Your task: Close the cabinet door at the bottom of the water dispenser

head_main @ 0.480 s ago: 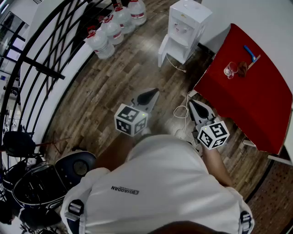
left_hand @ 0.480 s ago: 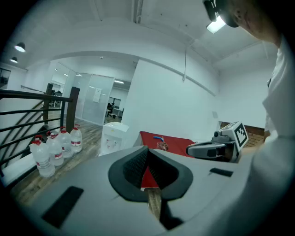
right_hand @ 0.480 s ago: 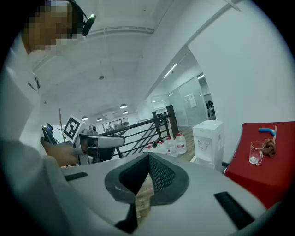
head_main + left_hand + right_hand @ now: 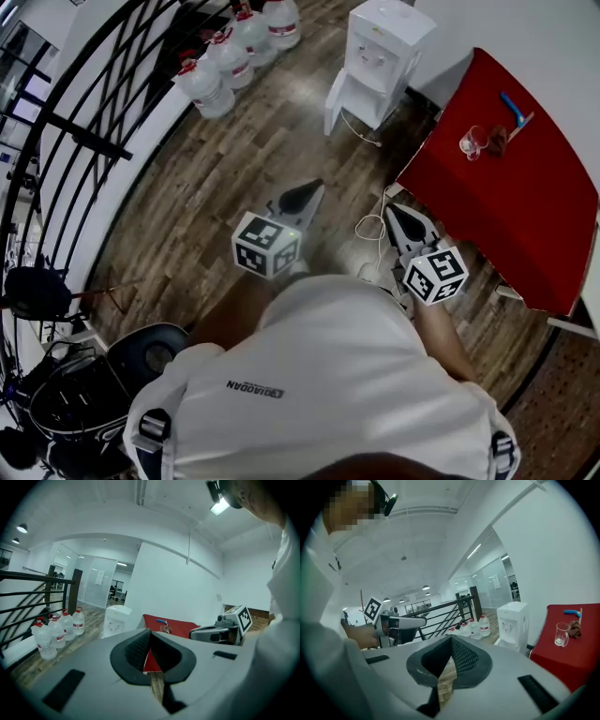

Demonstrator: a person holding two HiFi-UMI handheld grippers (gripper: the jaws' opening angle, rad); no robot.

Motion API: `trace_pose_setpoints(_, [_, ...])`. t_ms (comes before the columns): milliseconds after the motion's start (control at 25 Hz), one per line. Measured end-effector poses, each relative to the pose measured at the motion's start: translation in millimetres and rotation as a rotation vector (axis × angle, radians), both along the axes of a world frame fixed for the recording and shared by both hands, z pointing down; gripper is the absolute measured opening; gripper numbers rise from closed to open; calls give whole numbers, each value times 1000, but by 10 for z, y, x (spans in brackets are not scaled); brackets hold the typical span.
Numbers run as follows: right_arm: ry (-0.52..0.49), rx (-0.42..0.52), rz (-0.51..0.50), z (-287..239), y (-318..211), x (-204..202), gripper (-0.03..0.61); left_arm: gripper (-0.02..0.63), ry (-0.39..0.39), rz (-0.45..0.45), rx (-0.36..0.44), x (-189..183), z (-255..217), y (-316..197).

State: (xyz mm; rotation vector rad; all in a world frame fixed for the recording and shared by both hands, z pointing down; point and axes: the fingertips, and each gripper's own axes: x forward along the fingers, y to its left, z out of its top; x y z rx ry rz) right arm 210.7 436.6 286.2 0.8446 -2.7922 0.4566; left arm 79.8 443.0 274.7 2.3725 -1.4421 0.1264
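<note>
A black railing (image 4: pixel 94 122) runs down the left side of the wooden floor (image 4: pixel 206 187), with a row of large water bottles (image 4: pixel 230 52) parked at its far end, out of the walking path. Nearer the camera, a person in a white shirt carries the left gripper (image 4: pixel 302 197) at waist height and nosed a little downward. Its fingers (image 4: pixel 138 649) are clenched tip to tip with nothing between them. That looks like a carrying pose, and probably a pushing one, since a swung-out door needs a nudge rather than a grasp.

Straight ahead, against the white wall, stands the water dispenser (image 4: pixel 380 56). The cabinet door (image 4: pixel 335 101) at its base hangs open, swung out on the unit's left as seen from the head view, so the task is not yet done. The door lies well apart from both sets of fingers, across a stretch of bare floor, and an approach appears to come first.

A white cable (image 4: pixel 370 230) loops on the boards between the two tools. The right gripper (image 4: pixel 405 223) is held level with its partner, its fingers (image 4: pixel 464 660) likewise pressed shut on nothing. The dispenser shows beyond and to the right of their tips in the right gripper view.

At far right, a red surface (image 4: pixel 525 216) carries a glass (image 4: pixel 469 142) and a blue stick-like item (image 4: pixel 511 108), both clear of the job.
</note>
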Motion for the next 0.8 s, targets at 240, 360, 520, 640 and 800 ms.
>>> trace_pose_setpoints(240, [-28,-54,-17,87,76,-79,23,-3,16,21,-36,53,129,56])
trace_pose_setpoints(360, [-7,-56,-13,129,89,-129,23,-3,17,32,-38,38,140,89])
trace_pose_setpoints(520, [-30,-76,-1,134,104,-223,23,-3,12,38,-33,-63,135,125])
trace_pose_setpoints(640, [-25,-72,-1,136,119,-298,23,-3,13,36,-27,-145,121,120])
trace_pose_setpoints(800, [-4,-52,8,156,163,-414,23,-3,13,43,-30,-268,138,153])
